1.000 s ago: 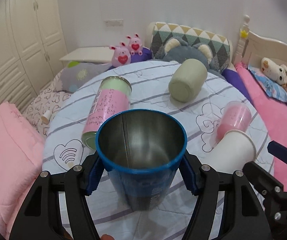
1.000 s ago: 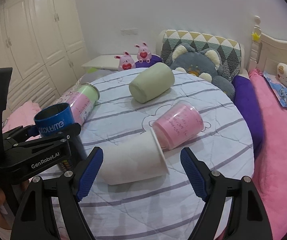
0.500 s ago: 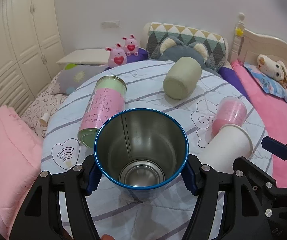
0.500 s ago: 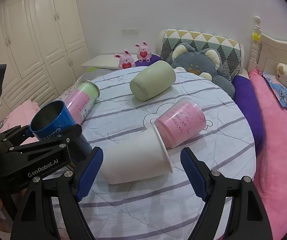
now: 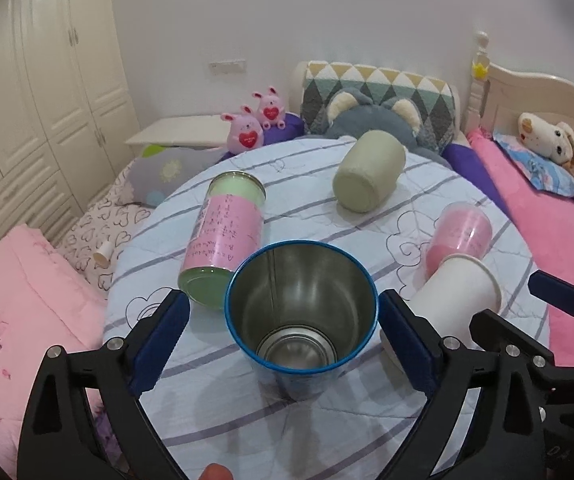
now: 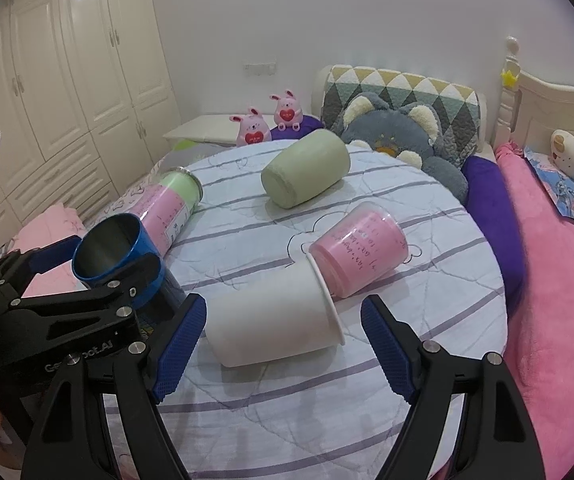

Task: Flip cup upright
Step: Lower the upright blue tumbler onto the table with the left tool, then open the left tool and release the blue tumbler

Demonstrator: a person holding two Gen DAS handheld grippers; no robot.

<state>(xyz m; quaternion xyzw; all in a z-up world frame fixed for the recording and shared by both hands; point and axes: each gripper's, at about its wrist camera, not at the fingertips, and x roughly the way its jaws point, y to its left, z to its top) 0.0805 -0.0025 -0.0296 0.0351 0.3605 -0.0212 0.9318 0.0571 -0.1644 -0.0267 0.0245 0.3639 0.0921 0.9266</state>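
Observation:
A blue metal cup (image 5: 301,312) stands upright on the round table, mouth up, between the fingers of my left gripper (image 5: 283,340). The jaws stand apart from its sides with a gap on each side. It also shows in the right wrist view (image 6: 117,254). My right gripper (image 6: 281,344) is open and empty, with a white paper cup (image 6: 273,324) lying on its side between and just beyond its fingers. A pink cup (image 6: 359,254) lies against the white cup's rim. A green cup (image 6: 305,174) and a pink-labelled tumbler (image 6: 165,206) also lie on their sides.
The round table (image 6: 427,344) has a striped white cloth. Pink bedding (image 6: 559,304) lies to the right and a pink cushion (image 5: 11,320) to the left. Plush toys and a headboard stand behind the table. Wardrobes line the left wall.
The left gripper tipped the blue cup upright, set it on the table and opened its jaws off the cup. The right gripper has stayed open over the white cup.

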